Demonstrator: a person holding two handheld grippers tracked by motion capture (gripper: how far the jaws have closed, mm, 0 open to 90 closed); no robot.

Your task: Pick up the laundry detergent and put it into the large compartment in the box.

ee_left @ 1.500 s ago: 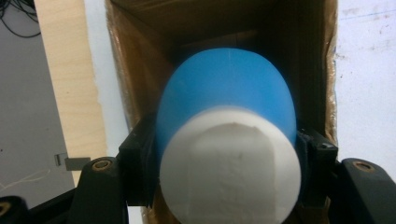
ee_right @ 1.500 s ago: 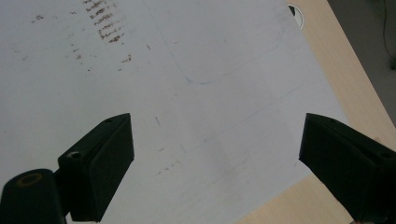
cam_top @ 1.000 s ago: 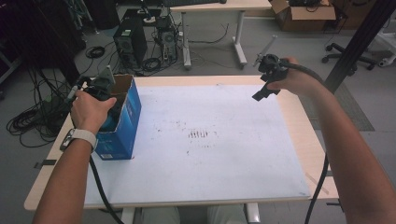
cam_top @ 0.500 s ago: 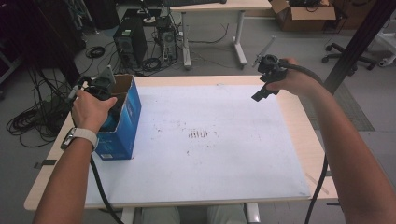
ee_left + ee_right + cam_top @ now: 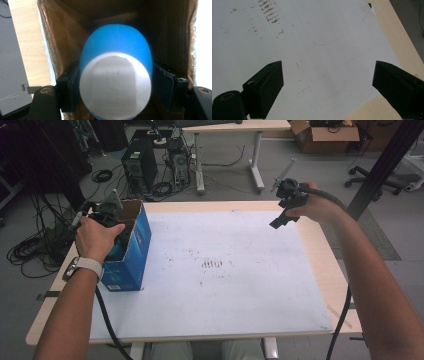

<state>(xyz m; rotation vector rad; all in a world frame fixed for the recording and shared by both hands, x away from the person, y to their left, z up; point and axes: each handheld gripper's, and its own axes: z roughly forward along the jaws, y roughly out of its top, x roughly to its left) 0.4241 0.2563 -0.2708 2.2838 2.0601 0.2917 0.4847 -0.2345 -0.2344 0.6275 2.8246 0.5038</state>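
Blue and white, the egg-shaped object [image 5: 115, 75] sits between the two jaws of the left gripper [image 5: 115, 90], which is clenched on its widest part, and it hangs inside the open cardboard box [image 5: 160, 30] whose brown walls rise just behind and around it. I judge that it is smooth, rounded plastic, light and probably hollow, so it can slip forward out of flat pads; the best hold is across the middle with moderate force. Far across the white sheet [image 5: 225, 270], the right gripper [image 5: 327, 87] hovers with jaws wide apart, holding nothing.
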